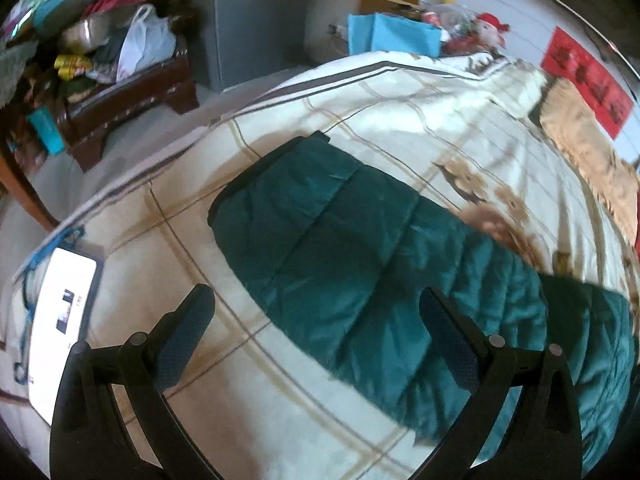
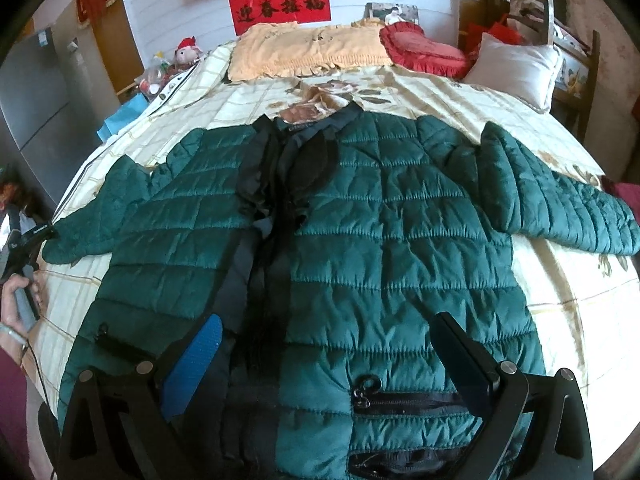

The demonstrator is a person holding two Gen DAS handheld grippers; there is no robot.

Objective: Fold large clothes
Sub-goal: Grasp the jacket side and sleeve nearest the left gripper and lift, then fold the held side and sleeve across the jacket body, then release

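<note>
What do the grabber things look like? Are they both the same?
Almost. The left gripper has black curved arms with round silver pins and two dark, bumpy finger pads. The right gripper has the same black frame, but one pad is bright blue. A thin cable hangs near the person's hand.

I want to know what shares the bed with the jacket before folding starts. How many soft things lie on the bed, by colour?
Green: 1, the quilted jacket
Yellow-orange: 1, the frilled cover
Red: 1, the ruffled cushion
White: 1, the pillow
Total: 4, all on the checked bedspread
</note>
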